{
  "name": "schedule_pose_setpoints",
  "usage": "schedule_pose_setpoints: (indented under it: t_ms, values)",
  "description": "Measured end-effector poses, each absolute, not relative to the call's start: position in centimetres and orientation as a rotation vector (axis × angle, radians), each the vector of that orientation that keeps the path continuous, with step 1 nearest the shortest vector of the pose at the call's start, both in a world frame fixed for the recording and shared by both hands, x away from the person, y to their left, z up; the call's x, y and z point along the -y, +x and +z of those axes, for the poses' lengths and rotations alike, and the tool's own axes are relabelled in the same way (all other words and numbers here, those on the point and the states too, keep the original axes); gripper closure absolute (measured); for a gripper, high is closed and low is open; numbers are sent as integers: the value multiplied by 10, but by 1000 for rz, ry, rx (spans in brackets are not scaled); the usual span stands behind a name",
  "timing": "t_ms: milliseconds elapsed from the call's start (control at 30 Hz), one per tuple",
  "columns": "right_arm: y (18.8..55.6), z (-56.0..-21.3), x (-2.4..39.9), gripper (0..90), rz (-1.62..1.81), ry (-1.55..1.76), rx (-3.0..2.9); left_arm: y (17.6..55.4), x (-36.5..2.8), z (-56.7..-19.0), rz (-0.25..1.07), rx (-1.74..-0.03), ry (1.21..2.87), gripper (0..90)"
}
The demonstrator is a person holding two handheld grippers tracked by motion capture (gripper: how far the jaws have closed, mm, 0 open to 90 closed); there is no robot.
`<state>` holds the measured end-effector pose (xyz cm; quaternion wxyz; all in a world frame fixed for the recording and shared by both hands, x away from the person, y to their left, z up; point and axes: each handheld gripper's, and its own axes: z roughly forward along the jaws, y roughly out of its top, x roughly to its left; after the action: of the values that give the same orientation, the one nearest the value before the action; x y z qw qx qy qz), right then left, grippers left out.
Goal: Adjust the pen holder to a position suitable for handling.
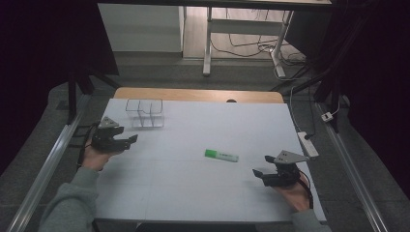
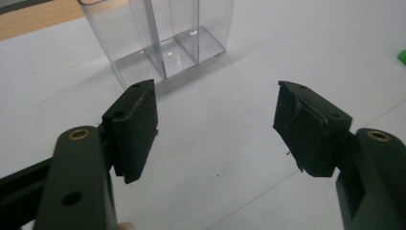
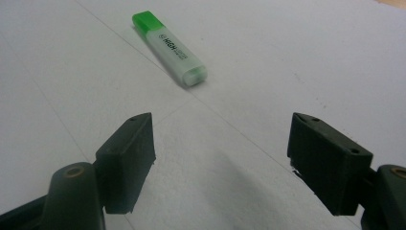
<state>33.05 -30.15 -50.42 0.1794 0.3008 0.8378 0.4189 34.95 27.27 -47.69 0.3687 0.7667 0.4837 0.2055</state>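
At table edges, L hand-held gripper (image 1: 126, 140) & R hand-held gripper (image 1: 262, 172) level, jaws wide apart, empty, highlighter (image 1: 221, 155) btwn.

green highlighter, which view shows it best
The right gripper view: the green highlighter lies close ahead of the open jaws, cap, pale body and printed lettering all showing. The high view shows it small on the white table. The left gripper view catches just a green sliver at its right edge.
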Motion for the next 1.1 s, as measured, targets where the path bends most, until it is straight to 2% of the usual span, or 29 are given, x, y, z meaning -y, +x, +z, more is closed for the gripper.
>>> schedule_pose_setpoints:
  t_ms: [167,433,767,800,833,900,967,1100]
  values:
    - [331,-505,301,241,1179,850,-2372,354,-278,-479,524,-1262,1967,368]
    - [332,-506,300,242,1173,851,-2377,363,-292,-486,518,-1327,1960,482]
    - [332,-507,299,242,1162,853,-2378,369,-305,-491,539,-1389,1953,734]
    - [332,-507,299,242,1162,853,-2378,370,-306,-492,539,-1395,1949,734]
    - [332,-508,299,242,1161,853,-2383,373,-309,-493,543,-1412,1951,794]
    - [332,-508,299,242,1162,852,-2384,375,-310,-494,546,-1419,1951,847]
    - [332,-509,298,242,1152,851,-2388,381,-312,-495,555,-1432,1947,883]
    - [332,-509,299,242,1153,853,-2388,389,-312,-495,572,-1433,1955,891]
